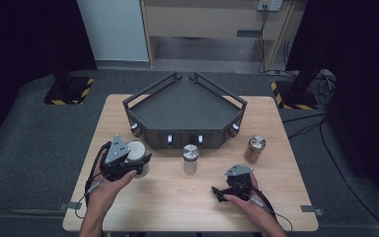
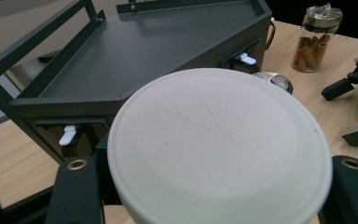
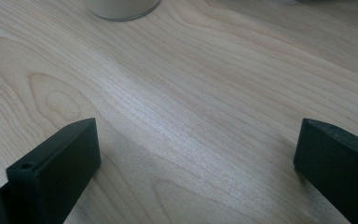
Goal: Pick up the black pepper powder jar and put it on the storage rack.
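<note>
We are holding a white-lidded jar (image 1: 138, 154) in our left tongs (image 1: 139, 164), which are clamped on its sides just below the lid; in the left gripper view the broad pale lid (image 2: 219, 149) is sitting between the two black jaws, with faint raised lettering on its top. The jar is hanging near the left front corner of the dark tray rack (image 1: 185, 106), which is standing at the back middle of the wooden counter (image 1: 177, 202), and we cannot tell from the high view whether the jar's base is touching the wood. Our right tongs (image 1: 220, 193) are resting low over the counter near the front right, with the jaws standing well apart and nothing between them; the right gripper view is showing bare wood grain between the two black jaw tips, with the base of a pale jar at the top edge. A silver-capped jar (image 1: 190, 159) is standing upright just in front of the rack, between our two hands. A brown spice jar (image 1: 254, 149) with sticks inside is standing upright to the right of it, near the rack's right front corner and well apart from our right tongs.
</note>
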